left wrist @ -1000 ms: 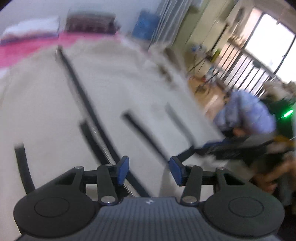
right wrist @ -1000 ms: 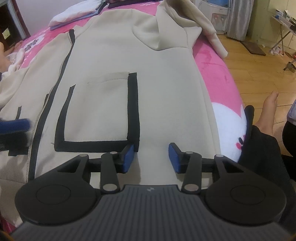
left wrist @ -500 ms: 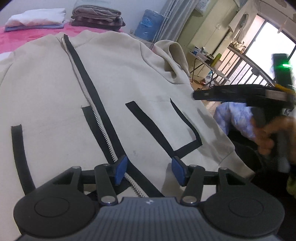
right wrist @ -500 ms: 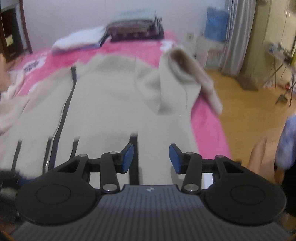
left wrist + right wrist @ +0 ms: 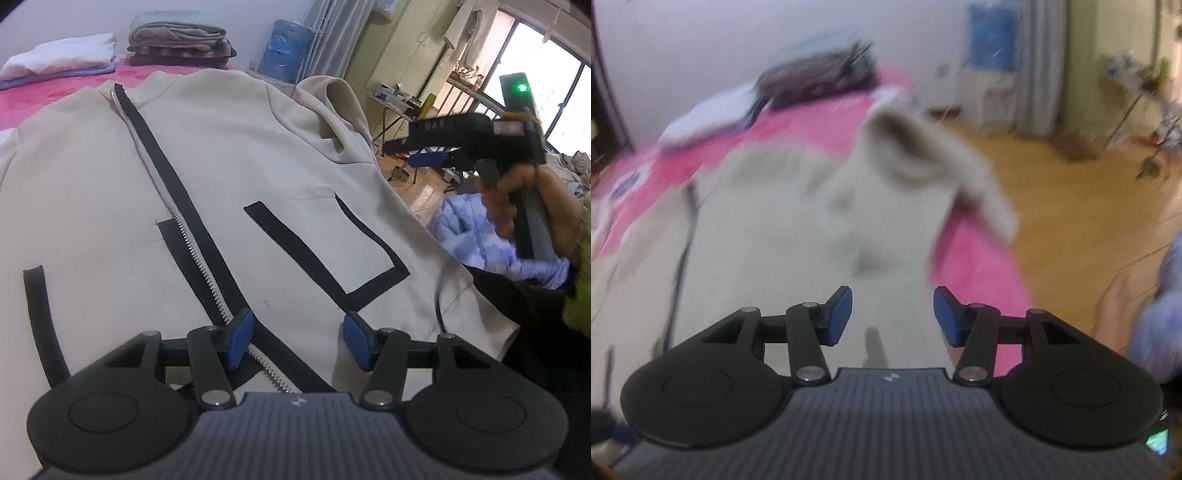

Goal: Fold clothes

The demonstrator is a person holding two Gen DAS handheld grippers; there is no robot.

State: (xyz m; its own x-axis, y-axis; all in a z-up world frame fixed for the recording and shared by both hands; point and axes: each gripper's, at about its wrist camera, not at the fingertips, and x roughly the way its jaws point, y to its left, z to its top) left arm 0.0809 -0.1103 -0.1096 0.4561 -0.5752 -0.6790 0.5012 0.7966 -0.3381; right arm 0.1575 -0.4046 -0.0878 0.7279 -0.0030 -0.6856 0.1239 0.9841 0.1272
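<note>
jacket (image 5: 229, 177): lying flat, front up, zipped, on the pink bed (image 5: 40, 96), spread out so it is ready for folding
left tool (image 5: 297, 341): hovering low over the hem by the zipper (image 5: 184, 243), fingers wide, holding nothing
right tool (image 5: 892, 318): raised off the cloth, fingers wide, empty, view blurring; likely heading for the sleeve (image 5: 960, 173)
stack (image 5: 181, 44): folded clothes sitting at the bed's far end, apart from the jacket

A home bedroom: a pink-sheeted bed (image 5: 48, 92), stacks of folded laundry (image 5: 177, 44), grey curtains (image 5: 332, 33), wooden floor (image 5: 1089, 206).
</note>
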